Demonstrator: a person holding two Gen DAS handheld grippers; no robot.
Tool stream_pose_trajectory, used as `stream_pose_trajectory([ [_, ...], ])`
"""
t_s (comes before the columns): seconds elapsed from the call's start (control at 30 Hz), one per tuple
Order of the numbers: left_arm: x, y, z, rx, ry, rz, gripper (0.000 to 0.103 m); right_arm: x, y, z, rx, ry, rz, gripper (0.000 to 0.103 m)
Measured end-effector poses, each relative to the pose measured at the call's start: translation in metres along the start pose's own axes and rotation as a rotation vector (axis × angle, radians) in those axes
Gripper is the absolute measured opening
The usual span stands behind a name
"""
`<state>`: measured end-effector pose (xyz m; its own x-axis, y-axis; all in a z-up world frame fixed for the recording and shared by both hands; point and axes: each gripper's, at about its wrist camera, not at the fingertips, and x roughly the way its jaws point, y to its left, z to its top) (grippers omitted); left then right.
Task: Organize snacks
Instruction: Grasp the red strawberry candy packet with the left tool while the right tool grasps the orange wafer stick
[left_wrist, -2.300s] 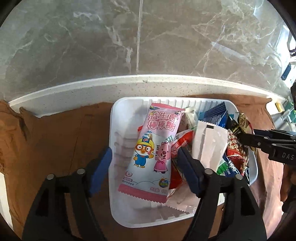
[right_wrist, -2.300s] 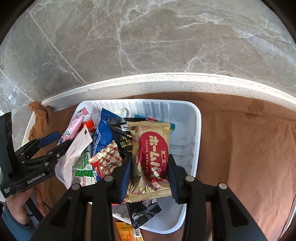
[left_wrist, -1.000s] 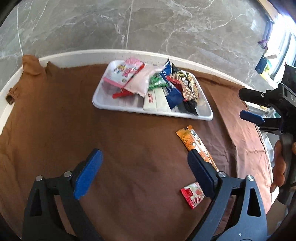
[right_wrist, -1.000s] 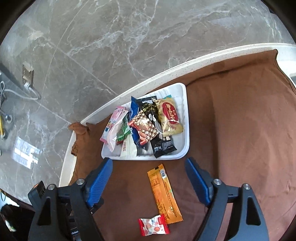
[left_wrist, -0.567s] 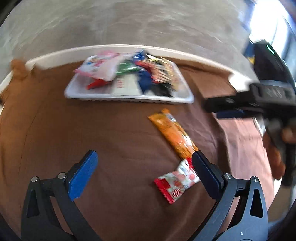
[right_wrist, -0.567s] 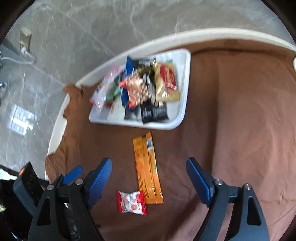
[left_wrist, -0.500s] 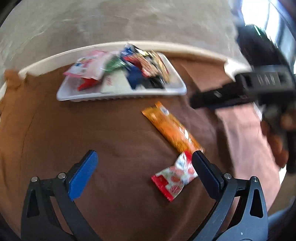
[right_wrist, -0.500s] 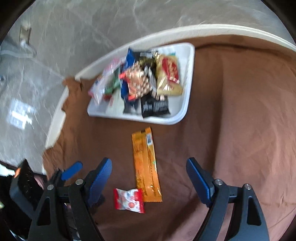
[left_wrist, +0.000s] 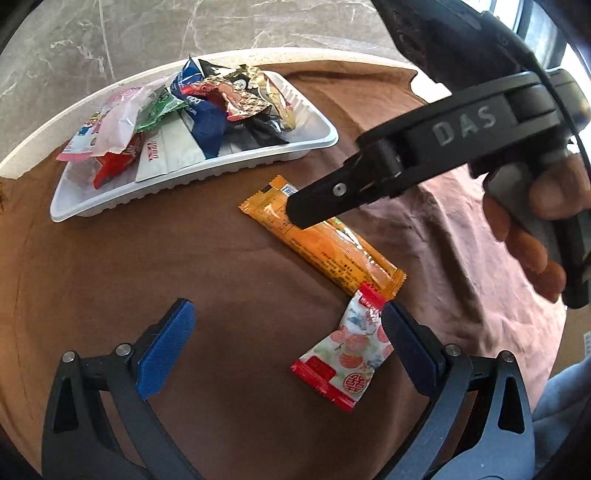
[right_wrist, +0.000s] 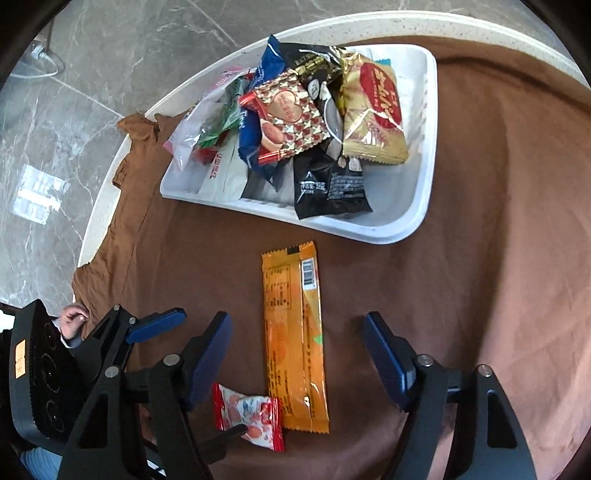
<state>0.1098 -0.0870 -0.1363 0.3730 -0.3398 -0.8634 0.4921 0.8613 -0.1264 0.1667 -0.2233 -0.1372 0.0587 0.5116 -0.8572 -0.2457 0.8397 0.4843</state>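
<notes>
Two snacks lie loose on the brown cloth: a long orange bar packet (right_wrist: 295, 332) and a small red-and-white candy packet (left_wrist: 345, 354). My right gripper (right_wrist: 297, 332) straddles the orange bar's middle; its jaws are closing and the pads are clear of the wrapper. My left gripper (left_wrist: 284, 328) is open low over the cloth, with the candy packet just inside its right finger (left_wrist: 402, 339). In the right wrist view the candy packet (right_wrist: 251, 411) has a left fingertip (right_wrist: 234, 431) at its near edge. A white tray (right_wrist: 369, 230) piled with several snack packets sits beyond.
The tray (left_wrist: 110, 201) stands against the cloth's far edge by the pale counter rim (left_wrist: 33, 155). A hand (left_wrist: 535, 221) holds the right gripper's handle on the right. A grey marble floor lies beyond the table edge.
Both grippers have dropped from high above the table towards the two loose packets. The left one swung right over the candy; the right one settled over the orange bar and narrowed slightly.
</notes>
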Motion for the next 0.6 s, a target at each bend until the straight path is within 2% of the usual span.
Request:
stream_pose_trajectory([
  [0.1, 0.004, -0.007, 0.0, 0.022, 0.007, -0.002, 0.101, 0.002, 0.008, 0.001, -0.036, 0.0, -0.024, 0.074],
  [0.17, 0.007, -0.01, -0.002, 0.038, 0.011, -0.002, 0.101, 0.007, 0.017, 0.001, -0.065, 0.004, -0.05, 0.066],
  [0.27, 0.01, -0.012, -0.006, 0.063, 0.014, -0.013, 0.101, 0.011, 0.025, -0.001, -0.109, 0.016, -0.089, 0.062],
  [0.43, 0.015, -0.013, -0.003, 0.109, 0.007, -0.025, 0.1, 0.015, 0.031, -0.001, -0.157, 0.034, -0.15, 0.043],
  [0.6, 0.023, -0.018, 0.002, 0.145, 0.018, -0.033, 0.085, 0.019, 0.036, 0.0, -0.191, 0.037, -0.177, 0.042],
])
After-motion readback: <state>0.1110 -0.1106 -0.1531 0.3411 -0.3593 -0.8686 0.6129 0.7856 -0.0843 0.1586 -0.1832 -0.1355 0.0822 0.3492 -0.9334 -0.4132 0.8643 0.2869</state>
